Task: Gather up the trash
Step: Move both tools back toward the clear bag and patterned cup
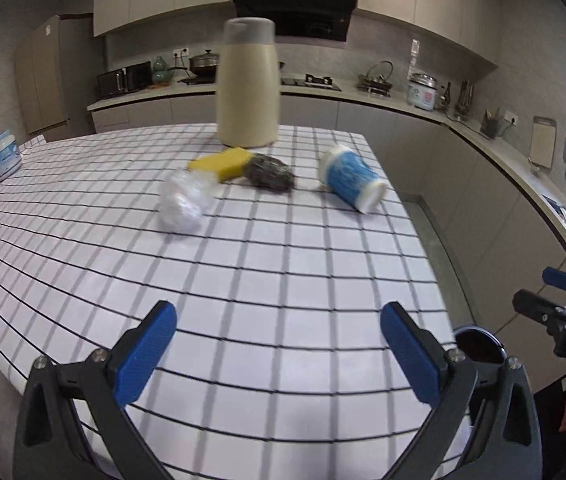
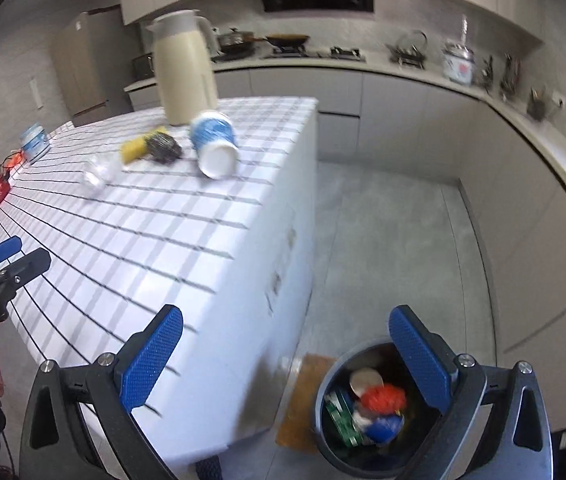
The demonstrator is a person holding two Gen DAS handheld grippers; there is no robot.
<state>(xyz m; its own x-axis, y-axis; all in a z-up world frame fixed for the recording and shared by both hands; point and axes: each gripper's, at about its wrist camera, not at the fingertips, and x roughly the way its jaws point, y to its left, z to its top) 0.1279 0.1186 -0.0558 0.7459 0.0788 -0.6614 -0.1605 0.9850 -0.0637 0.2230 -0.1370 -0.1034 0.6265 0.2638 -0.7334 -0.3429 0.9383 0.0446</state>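
Little writing is showing: part of a white mark, "DAS", is sitting on the right gripper's (image 1: 539,296) black body in the left view, and blurred white letters on the left gripper's (image 2: 19,254) body in the right view are too cut off to read. The tub (image 1: 3,155) at the far left edge is carrying a blue label, unreadable.

A blue-and-white paper cup (image 1: 351,178) is lying on its side near the table's right edge, mouth towards the cameras. A crumpled clear plastic wad (image 1: 183,202) is lying left of it, with a yellow sponge (image 1: 223,162) and a dark steel scourer (image 1: 269,172) touching each other between them. A cream jug (image 1: 247,84) is standing upright just behind.

Both grippers are hanging with blue pads (image 1: 147,354) wide apart, gripping nothing. The right one is hovering over a dark bin (image 2: 323,420) on the floor, holding red, blue and green litter.

The table (image 1: 283,300) is wearing a white cloth with a black grid. Grey kitchen counters, a hob and a hood are lining the walls.
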